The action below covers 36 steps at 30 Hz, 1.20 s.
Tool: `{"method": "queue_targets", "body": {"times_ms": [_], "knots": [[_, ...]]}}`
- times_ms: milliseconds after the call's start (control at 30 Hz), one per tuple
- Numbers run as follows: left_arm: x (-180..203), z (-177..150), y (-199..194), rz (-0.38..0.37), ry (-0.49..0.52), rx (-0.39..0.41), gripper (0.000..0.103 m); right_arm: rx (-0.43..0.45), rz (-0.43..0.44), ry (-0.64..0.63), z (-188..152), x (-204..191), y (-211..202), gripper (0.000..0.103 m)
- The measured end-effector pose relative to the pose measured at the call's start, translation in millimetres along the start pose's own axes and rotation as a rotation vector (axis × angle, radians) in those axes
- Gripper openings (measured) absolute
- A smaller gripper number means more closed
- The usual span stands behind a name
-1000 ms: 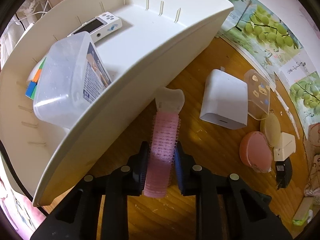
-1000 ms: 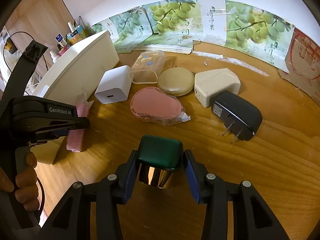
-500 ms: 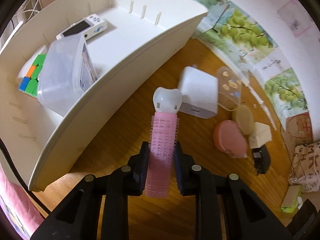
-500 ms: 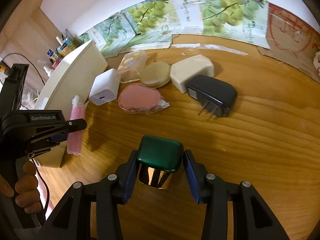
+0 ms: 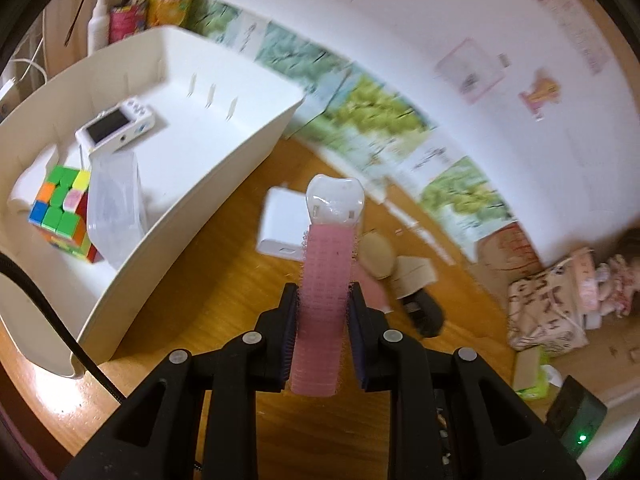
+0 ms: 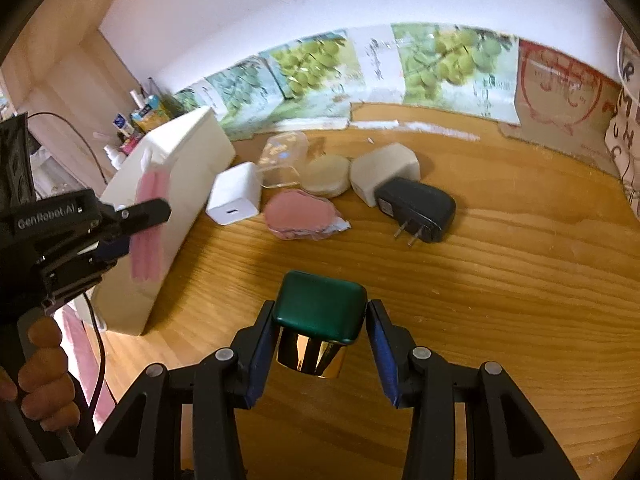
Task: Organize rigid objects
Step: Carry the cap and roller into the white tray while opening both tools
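My left gripper (image 5: 323, 300) is shut on a pink hair roller (image 5: 323, 280) with a white clip end, held in the air to the right of the white storage bin (image 5: 208, 184). The roller and left gripper also show in the right wrist view (image 6: 148, 208), beside the bin (image 6: 176, 184). My right gripper (image 6: 318, 332) is shut on a green-capped gold bottle (image 6: 318, 318) above the wooden table (image 6: 500, 280). The bin holds a white handheld device (image 5: 116, 124), a colour cube (image 5: 62, 208) and a clear plastic box (image 5: 116, 208).
On the table lie a white charger (image 6: 236, 198), a pink tape dispenser (image 6: 300, 214), a round beige compact (image 6: 326, 174), a beige adapter (image 6: 384, 170), a black plug adapter (image 6: 420, 208) and a clear case (image 6: 284, 156). Bottles (image 5: 132, 12) stand behind the bin.
My left gripper has risen and tilted up with the roller, so more wall shows and the bin's inside is seen from higher. The right gripper has lifted a little with the bottle.
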<state>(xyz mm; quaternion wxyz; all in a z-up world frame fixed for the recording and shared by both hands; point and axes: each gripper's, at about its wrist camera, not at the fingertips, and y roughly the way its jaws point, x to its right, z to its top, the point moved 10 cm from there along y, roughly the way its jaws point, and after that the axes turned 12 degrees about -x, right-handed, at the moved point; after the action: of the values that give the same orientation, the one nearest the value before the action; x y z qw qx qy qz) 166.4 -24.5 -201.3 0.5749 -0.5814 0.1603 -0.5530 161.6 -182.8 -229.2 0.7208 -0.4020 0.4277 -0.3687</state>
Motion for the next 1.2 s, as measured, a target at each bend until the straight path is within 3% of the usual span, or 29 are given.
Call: {"method": "queue_targets", "body": {"times_ms": [200, 500, 833, 1200], "knots": [[10, 0, -29, -0.057, 0.047, 0.063, 0.025, 0.075, 0.005, -0.074, 0, -24, -19, 0.045], [24, 3, -73, -0.083, 0.17, 0.171, 0.025, 0.198, 0.019, -0.156, 4, -59, -44, 0.045], [20, 10, -106, -0.049, 0.289, 0.231, 0.025, 0.266, 0.029, -0.196, 9, -99, -51, 0.045], [-23, 33, -127, -0.002, 0.3, 0.244, 0.026, 0.294, 0.044, -0.224, 19, -152, -39, 0.045]]}}
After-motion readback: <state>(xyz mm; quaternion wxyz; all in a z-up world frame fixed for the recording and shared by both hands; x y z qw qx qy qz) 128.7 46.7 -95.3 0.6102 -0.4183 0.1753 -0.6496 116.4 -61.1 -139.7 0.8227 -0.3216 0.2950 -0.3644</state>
